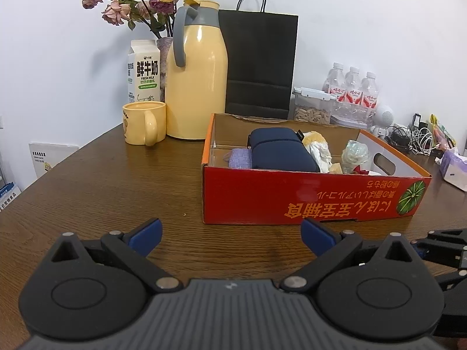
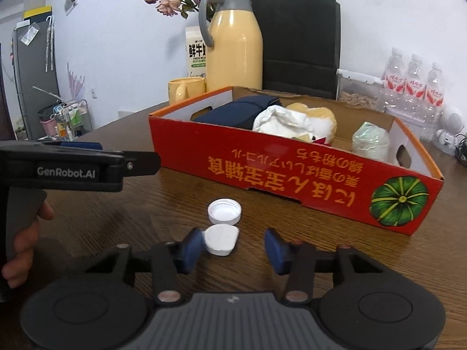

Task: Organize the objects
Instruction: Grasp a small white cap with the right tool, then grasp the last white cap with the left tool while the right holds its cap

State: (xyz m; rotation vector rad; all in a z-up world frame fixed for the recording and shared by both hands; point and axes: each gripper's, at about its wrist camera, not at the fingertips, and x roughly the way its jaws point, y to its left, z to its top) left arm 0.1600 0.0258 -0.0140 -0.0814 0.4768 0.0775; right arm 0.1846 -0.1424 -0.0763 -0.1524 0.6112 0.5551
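1. White plastic: two caps lay on the wood table (image 2: 122, 213), between the right gripper (image 2: 235, 243) and the red box (image 2: 292, 169).
2. Near cap (image 2: 221, 239) sat between the right jaws, hard against the left pad (image 2: 194, 245), clear gap to the right pad. No grip yet: jaws half-narrowed, touching on one side only.
3. That cap looked squashed, roughly rounded-triangular, closed side up. Its longer axis ran about across the jaw gap.
4. Far cap (image 2: 224, 210) lay just ahead of the jaws, beyond the near one, round, open side up, rim intact. The two caps were near touching; can't tell if they were.
5. Left gripper (image 1: 230, 234) hovered over bare table, jaws wide, nothing between them. The box was ahead and right of them. No cap showed in its view.
6. Right hand was clearly the nearer one to both caps.
7. Judgement: the pinch needed the jaws shifted slightly left to centre the cap; otherwise the cap might slide or knock the far cap.
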